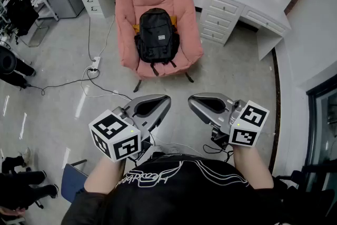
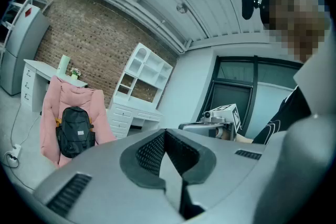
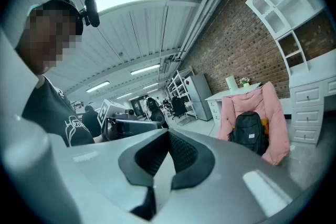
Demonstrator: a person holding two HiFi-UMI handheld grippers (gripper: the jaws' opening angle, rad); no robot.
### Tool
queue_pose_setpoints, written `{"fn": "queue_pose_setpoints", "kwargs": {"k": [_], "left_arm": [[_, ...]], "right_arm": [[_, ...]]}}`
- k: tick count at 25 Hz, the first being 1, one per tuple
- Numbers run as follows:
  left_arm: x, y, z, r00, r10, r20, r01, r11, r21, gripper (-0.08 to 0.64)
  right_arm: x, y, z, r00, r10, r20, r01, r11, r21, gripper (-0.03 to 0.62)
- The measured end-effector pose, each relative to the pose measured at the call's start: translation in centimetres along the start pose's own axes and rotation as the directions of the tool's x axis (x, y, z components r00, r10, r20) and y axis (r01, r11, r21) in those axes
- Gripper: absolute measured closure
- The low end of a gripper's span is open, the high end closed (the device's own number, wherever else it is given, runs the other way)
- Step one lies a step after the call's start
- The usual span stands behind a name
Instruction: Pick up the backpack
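The backpack (image 1: 156, 34) is black, with a small pale label on its front pocket and loose strap ends trailing from its lower edge. It sits upright on the seat of a pink padded chair (image 1: 181, 2), leaning on the backrest, front pocket facing out. It is well ahead of both pairs of jaws, touching neither.

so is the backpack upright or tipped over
Upright: the backpack sits on the pink chair, leaning against its backrest, top end up.
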State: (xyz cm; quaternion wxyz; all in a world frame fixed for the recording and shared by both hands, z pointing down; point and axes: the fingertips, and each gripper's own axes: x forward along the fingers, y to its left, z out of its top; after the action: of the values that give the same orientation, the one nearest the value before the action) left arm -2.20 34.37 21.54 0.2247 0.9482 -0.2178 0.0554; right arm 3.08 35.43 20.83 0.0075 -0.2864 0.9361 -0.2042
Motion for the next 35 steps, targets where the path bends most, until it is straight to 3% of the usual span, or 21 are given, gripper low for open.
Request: {"fn": "queue_pose_setpoints", "kwargs": {"k": [9, 13, 18, 26, 35], "left_arm": [[1.9, -2.2, -0.1, 0.999, 0.046, 0.012, -0.046, 0.998, 0.031, 0.557], [2.3, -3.0, 0.4, 0.997, 0.057, 0.046, -0.058, 0.998, 0.031, 0.557], [2.8, -2.8, 0.6, 0.995, 0.081, 0.05, -0.082, 0.996, 0.02, 0.558], [4.8, 1.1, 0.3, 0.996, 0.084, 0.016, -0.083, 0.996, -0.017, 0.558], [8.7, 9.9, 0.7, 0.995, 0.07, -0.065, -0.076, 0.993, -0.087, 0.558]], "right_arm": [[-2.6, -0.5, 0.5, 0.999, 0.037, 0.034, -0.037, 0.999, 0.007, 0.588], [-3.9, -0.1, 1.7, 0.989, 0.112, 0.092, -0.114, 0.993, 0.018, 0.588], [-4.0, -1.7, 1.3, 0.994, 0.085, 0.075, -0.086, 0.996, 0.004, 0.586], [-2.0, -5.5, 0.3, 0.997, 0.056, 0.052, -0.058, 0.997, 0.051, 0.586], [3.5, -13.2, 0.9, 0.999, 0.022, 0.026, -0.025, 0.989, 0.149, 0.586]]}}
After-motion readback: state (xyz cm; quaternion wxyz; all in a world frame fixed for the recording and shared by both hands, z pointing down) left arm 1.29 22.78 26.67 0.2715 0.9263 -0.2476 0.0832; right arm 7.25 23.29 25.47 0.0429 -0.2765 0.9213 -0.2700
